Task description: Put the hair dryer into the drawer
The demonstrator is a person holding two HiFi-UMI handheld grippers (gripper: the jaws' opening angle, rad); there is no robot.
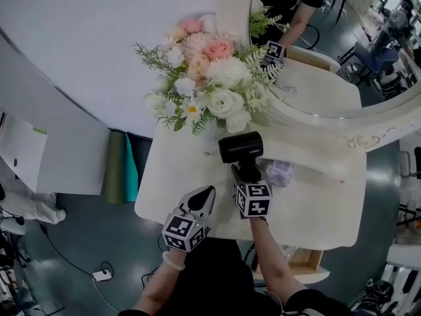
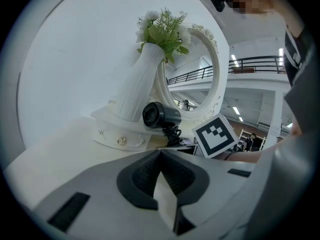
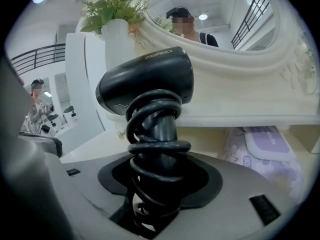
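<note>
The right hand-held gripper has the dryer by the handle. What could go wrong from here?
1. The right hand-held gripper clamps the hair dryer over its coiled cord, so it may twist or slip.
2. The vase of flowers stands close behind; a swing could tip it.
3. The wipes pack beside it could get dragged.

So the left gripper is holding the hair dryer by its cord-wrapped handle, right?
No, the right gripper holds the hair dryer by its cord-wrapped handle, as the right gripper view shows. The left gripper has its jaws shut, empty.
</note>
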